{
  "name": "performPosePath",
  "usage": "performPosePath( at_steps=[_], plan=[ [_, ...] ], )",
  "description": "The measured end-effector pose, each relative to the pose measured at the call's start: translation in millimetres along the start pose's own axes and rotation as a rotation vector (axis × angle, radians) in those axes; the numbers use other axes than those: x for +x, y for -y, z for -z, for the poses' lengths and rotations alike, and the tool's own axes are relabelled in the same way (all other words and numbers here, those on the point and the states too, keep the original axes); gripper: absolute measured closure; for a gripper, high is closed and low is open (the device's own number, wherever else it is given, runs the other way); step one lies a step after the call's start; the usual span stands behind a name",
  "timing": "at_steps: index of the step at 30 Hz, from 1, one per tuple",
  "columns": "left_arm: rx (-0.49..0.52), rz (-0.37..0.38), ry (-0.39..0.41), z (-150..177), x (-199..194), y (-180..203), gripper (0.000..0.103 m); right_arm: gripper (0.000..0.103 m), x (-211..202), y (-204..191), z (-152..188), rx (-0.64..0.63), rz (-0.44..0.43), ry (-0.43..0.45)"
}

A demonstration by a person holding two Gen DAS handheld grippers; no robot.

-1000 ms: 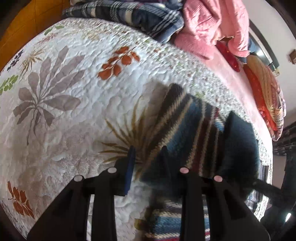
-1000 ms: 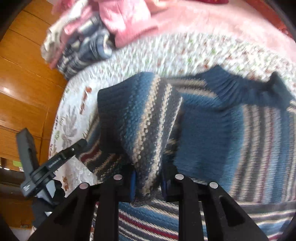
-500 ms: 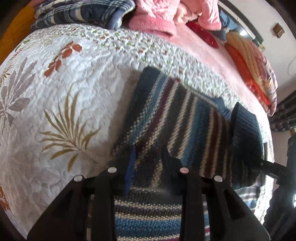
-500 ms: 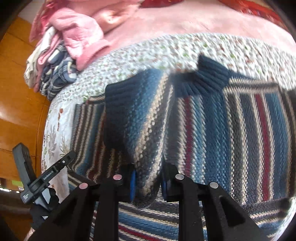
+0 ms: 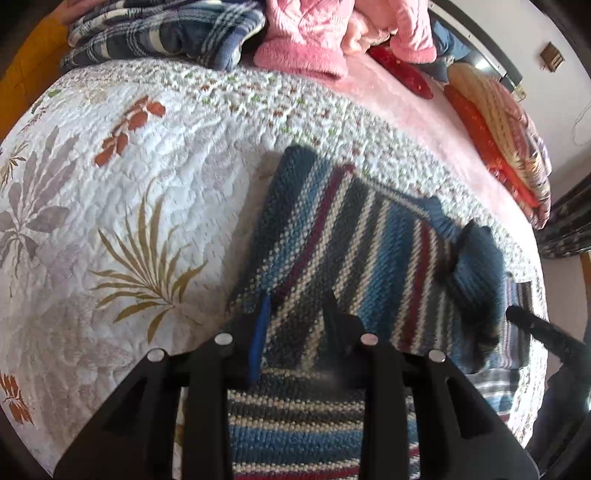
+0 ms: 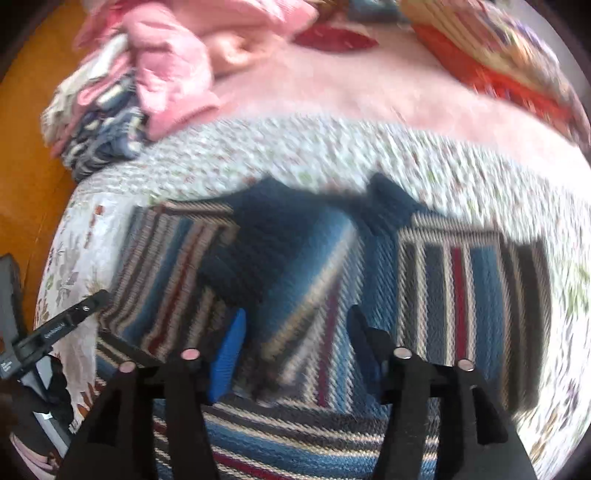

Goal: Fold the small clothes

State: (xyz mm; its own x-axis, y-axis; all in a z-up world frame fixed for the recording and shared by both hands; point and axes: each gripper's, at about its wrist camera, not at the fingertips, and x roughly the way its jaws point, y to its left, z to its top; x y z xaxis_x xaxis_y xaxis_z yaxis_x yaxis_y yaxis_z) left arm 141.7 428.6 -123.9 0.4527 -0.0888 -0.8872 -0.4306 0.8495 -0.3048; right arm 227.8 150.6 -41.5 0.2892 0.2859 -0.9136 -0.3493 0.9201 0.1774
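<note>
The striped knit sweater [image 5: 354, 258] lies flat on the quilted bedspread [image 5: 110, 192], near its front edge; one sleeve [image 6: 280, 258] is folded in across the body, its dark blue cuff [image 5: 476, 266] resting on the stripes; the far side panel already looks turned in, so I judge I am midway through the sleeve folds, with the lengthwise fold not yet made.

My right gripper [image 6: 295, 332] stands wide open just above the folded sleeve, the blue pad [image 6: 227, 354] clear of the wool; it has hold of nothing that I can see, though the view is blurred. My left gripper [image 5: 295, 317] has its fingers set a moderate way apart over the sweater's near-left part; the knit runs between them, but I cannot tell whether they pinch it or merely rest on it.

Next, I think, I need to smooth the sleeve flat, then take the hem at both corners and carry it toward the collar; the loose knit will sag, so both grips must be even.

Beyond lie a plaid garment [image 5: 166, 33] and pink clothes [image 5: 314, 40].
</note>
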Motion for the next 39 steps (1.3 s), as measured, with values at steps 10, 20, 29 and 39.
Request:
performPosePath(
  at_steps=[10, 20, 29, 39],
  plan=[
    [0.012, 0.014, -0.055, 11, 20, 11, 0.074, 0.037, 65, -68, -15, -0.234, 0.160, -0.127],
    [0.031, 0.008, -0.060, 15, 26, 9, 0.074, 0.090, 43, -17, -7, -0.031, 0.041, -0.086],
    [0.040, -0.011, -0.049, 17, 29, 13, 0.073, 0.090, 2, 52, 22, 0.196, -0.056, -0.031],
    [0.083, -0.042, -0.047, 18, 29, 18, 0.073, 0.055, -1, 125, 67, 0.393, -0.116, -0.068]
  ],
)
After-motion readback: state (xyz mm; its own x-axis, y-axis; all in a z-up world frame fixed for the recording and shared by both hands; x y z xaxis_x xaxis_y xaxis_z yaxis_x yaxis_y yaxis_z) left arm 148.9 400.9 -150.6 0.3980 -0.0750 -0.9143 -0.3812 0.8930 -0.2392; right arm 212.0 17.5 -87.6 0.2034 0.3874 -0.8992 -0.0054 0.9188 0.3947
